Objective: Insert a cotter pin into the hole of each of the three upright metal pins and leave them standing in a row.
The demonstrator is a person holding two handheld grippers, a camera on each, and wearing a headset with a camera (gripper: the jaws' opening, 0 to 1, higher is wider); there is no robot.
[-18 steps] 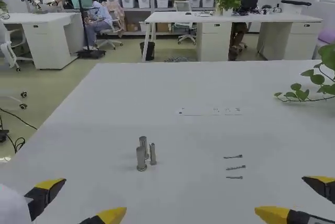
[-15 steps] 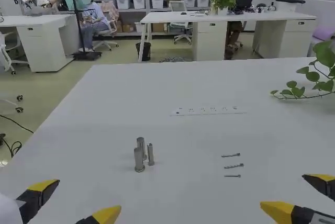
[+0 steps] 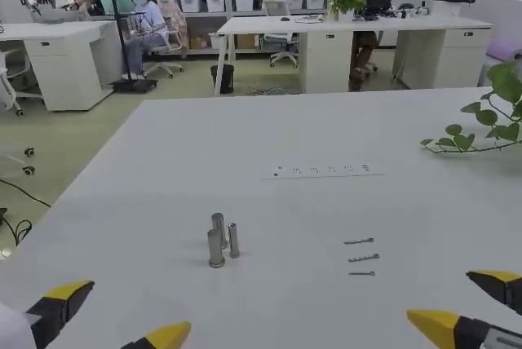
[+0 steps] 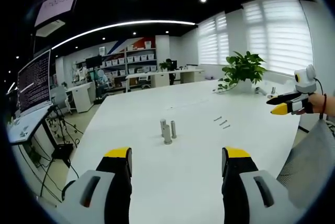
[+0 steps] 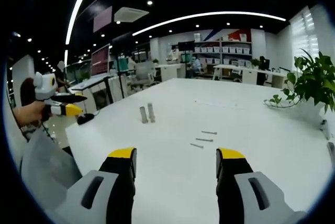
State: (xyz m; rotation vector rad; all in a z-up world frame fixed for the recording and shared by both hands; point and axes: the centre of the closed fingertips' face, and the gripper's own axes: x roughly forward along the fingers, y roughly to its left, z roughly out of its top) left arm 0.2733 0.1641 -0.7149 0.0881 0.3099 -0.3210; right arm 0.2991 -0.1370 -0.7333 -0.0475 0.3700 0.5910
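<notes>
1. Left gripper (image 3: 122, 312) hovers at the desk's (image 3: 310, 129) near edge, jaws wide apart, holding nothing.
2. Right gripper (image 3: 453, 300) likewise, jaws spread wide, empty.
3. Three metal pins (image 3: 218, 240) stand clustered mid-desk; three cotter pins (image 3: 361, 257) lie to their right, apart.

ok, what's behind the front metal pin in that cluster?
The rear metal pin stands upright directly behind the front metal pin, which covers its base. A third metal pin stands behind and to the right, fully visible.
</notes>
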